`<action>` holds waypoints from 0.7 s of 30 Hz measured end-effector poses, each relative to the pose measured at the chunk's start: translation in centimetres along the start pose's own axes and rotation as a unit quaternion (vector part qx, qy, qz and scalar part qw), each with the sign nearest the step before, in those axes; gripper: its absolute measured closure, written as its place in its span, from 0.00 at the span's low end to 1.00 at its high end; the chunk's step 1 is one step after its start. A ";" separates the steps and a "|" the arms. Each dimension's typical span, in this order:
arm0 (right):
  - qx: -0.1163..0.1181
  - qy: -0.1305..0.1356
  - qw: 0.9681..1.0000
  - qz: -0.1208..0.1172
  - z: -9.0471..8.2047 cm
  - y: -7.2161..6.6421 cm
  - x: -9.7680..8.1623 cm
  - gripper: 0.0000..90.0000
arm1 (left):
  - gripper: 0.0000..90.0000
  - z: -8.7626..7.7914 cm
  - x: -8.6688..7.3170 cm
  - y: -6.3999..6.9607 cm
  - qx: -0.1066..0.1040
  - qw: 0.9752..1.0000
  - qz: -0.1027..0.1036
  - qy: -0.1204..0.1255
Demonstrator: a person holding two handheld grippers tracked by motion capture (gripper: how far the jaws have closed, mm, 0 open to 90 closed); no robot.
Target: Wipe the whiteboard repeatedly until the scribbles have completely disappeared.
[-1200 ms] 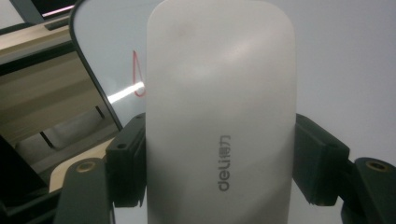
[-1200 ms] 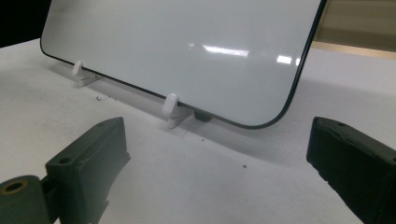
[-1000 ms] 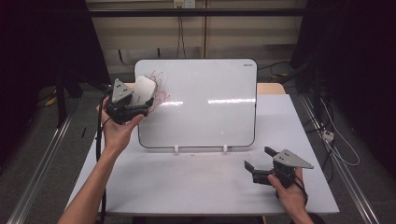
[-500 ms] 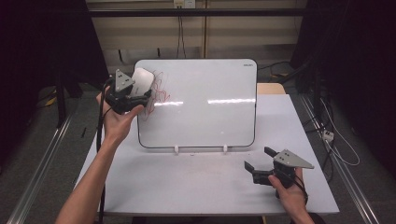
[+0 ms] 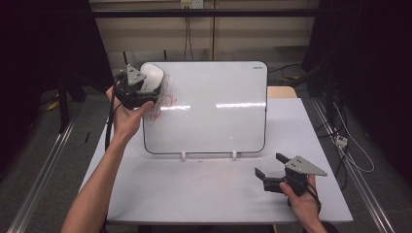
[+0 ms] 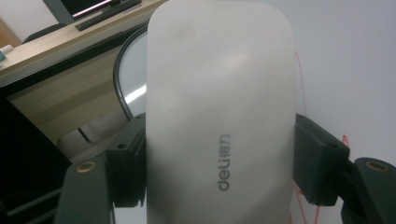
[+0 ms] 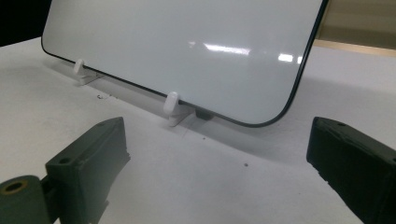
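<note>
A whiteboard (image 5: 214,107) stands propped on two white feet at the back of the table, with red scribbles (image 5: 163,99) near its upper left corner. My left gripper (image 5: 145,90) is shut on a white eraser (image 5: 151,76), held flat against the board's top left corner. In the left gripper view the eraser (image 6: 219,116) sits clamped between both jaws, with red marks (image 6: 303,205) beside it. My right gripper (image 5: 269,167) rests open on the table at the front right with nothing between its jaws, which face the whiteboard's (image 7: 187,51) lower right corner.
The white table (image 5: 194,189) stretches bare in front of the board. Two white feet (image 7: 175,105) prop up the board's lower edge. Cables (image 5: 350,145) trail past the table's right edge, and a metal rail (image 5: 43,165) runs along its left.
My left gripper has carried the eraser up and left across the board, from the scribbled patch to the top left corner. The right gripper has not moved.
</note>
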State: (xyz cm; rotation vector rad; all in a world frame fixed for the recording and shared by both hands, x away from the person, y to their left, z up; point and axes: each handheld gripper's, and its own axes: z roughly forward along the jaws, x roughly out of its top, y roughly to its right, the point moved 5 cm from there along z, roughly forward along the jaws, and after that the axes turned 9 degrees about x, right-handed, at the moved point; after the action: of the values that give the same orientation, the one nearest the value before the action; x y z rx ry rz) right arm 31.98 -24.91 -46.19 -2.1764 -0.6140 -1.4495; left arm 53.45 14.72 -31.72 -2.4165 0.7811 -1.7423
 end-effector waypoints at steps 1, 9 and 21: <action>0.000 0.000 1.000 0.000 0.0 0.0 0.0 0.06 | 0.34 0.1 0.0 0.0 0.000 1.000 -0.001 -0.002; 0.000 0.000 1.000 0.001 -0.1 0.1 0.0 0.06 | 0.34 0.9 0.0 0.3 0.010 1.000 0.005 -0.008; 0.002 0.000 1.000 -0.001 0.0 0.1 -0.1 0.06 | 0.33 0.6 0.0 0.3 0.005 1.000 0.003 -0.001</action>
State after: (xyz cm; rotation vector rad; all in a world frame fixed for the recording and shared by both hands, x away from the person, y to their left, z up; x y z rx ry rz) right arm 31.97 -25.00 -46.25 -2.1742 -0.6180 -1.4483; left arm 53.86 14.32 -31.97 -2.4073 0.7770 -1.7367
